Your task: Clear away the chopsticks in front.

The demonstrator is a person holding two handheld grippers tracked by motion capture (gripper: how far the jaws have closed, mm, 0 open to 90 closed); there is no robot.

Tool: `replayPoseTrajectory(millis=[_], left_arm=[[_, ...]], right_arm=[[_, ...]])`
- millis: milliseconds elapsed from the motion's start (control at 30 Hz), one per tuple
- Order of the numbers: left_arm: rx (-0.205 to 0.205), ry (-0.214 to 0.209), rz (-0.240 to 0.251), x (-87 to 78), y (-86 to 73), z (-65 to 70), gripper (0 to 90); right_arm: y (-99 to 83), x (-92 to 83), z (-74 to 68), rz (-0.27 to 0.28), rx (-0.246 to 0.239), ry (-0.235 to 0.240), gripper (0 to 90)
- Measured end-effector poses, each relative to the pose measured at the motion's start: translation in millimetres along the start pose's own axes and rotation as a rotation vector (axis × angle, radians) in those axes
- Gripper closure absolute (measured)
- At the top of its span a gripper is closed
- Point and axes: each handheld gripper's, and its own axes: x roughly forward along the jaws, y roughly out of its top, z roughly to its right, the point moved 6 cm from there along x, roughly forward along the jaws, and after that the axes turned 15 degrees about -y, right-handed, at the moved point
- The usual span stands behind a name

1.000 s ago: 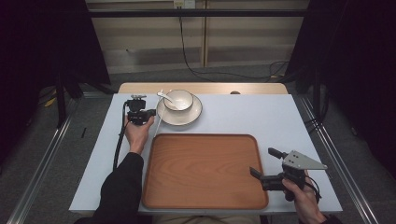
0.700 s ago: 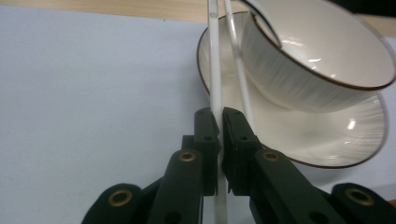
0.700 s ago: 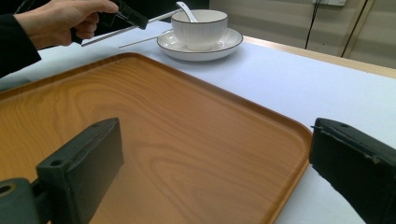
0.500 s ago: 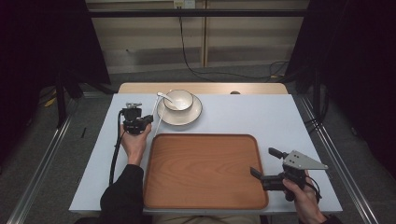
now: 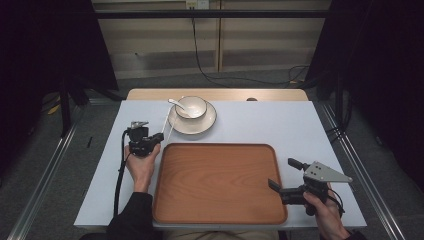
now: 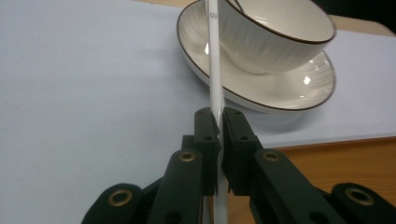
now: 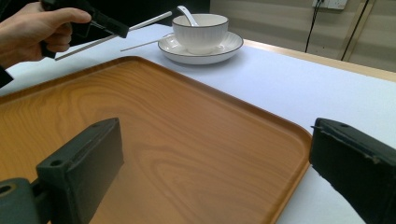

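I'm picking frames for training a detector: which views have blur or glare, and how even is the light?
High view: sharp but dim, dark surroundings, table evenly lit. Left gripper view: the bowl and saucer are soft, with small glare spots on the saucer; the left tool and its chopstick are crisper. Right gripper view: its own near jaws are blurred, the tray shows a soft sheen.
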Motion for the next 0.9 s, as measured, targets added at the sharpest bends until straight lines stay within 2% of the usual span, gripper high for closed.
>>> replayPoseTrajectory(millis=[67,200,267,367,533,700,867,900], left_arm=[[0.006,-0.011,-0.005,-2.4,-2.4,3.9,85.3],[0.014,-0.004,0.001,-7.5,-3.2,9.9,85.3],[0.03,-0.01,0.004,-12.2,-4.1,17.6,85.3],[0.024,-0.014,0.003,-14.8,-5.7,21.2,85.3],[0.023,-0.014,0.0,-21.7,-14.2,28.2,85.3],[0.038,-0.043,0.002,-27.9,-22.1,39.5,85.3],[0.018,-0.042,-0.001,-29.7,-30.5,43.7,85.3],[0.025,-0.038,-0.017,-28.9,-36.1,46.2,85.2]], right_arm=[[0.0,-0.2,0.1,0.002,-0.002,0.002,2.6],[0.3,-0.3,-0.1,0.007,-0.005,0.006,2.6],[0.5,-0.7,0.4,0.009,0.001,0.003,2.6],[0.5,-0.5,0.7,0.008,0.0,-0.001,2.6],[0.6,-1.2,-0.3,0.012,-0.007,0.005,2.6],[1.1,-1.9,-1.1,0.021,-0.008,0.003,2.6],[0.9,-2.2,-1.6,0.021,-0.012,0.006,2.6],[0.8,-2.0,-1.4,0.021,-0.011,0.003,2.6]])
